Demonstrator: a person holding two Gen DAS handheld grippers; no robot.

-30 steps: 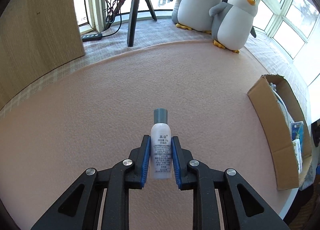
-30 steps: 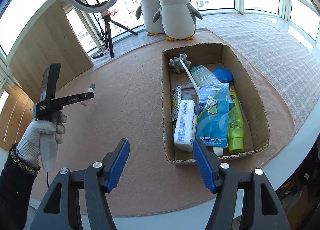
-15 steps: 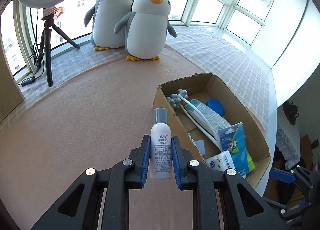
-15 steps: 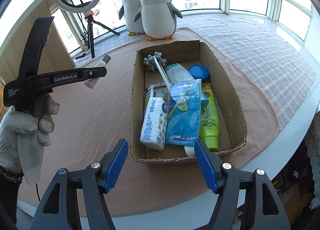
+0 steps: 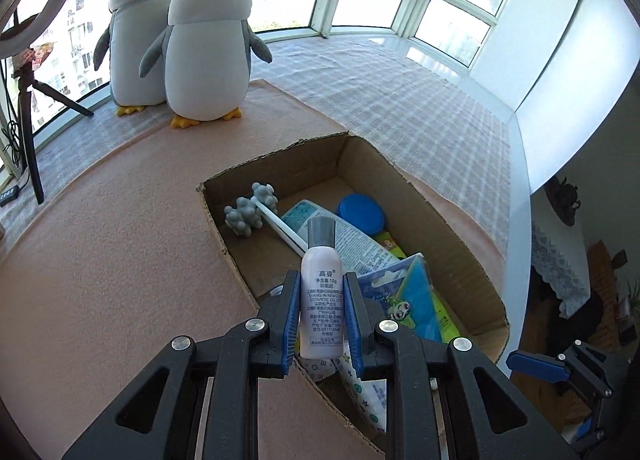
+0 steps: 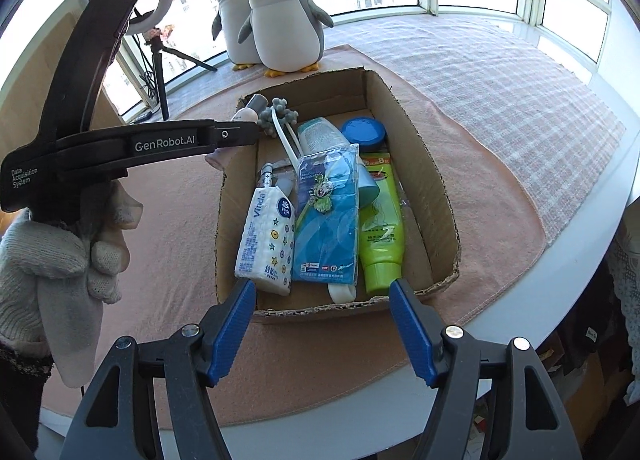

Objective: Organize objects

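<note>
Small bottle [image 5: 322, 302]: pale lilac body, grey cap, printed label facing the left wrist camera. Held upright between the blue pads [image 5: 291, 318] of the left tongs [image 5: 322, 320], which are closed narrowly on its lower body; cap projects forward past the fingertips. This grip keeps the bottle steady and leaves the cap end free, judged convenient for lowering it into a gap.

Cardboard box [image 5: 456, 236]: open-topped, directly ahead of and below the left tongs; bottle hangs above its near-left part, not yet released. In the right wrist view the bottle [image 6: 250, 110] shows over the box's far-left corner.

Contents, ahead of the right tongs [image 6: 322, 326]: tissue pack [image 6: 266, 240], blue card packet [image 6: 326, 216], green tube [image 6: 380, 228], blue lid [image 6: 363, 131], grey knobbed massager [image 6: 280, 114].

Right tongs: wide apart, holding nothing, hovering at the box's near wall [image 6: 320, 308], judged to be standing by.

Gloved hand [image 6: 60, 268]: grips the left tongs' handle.
</note>
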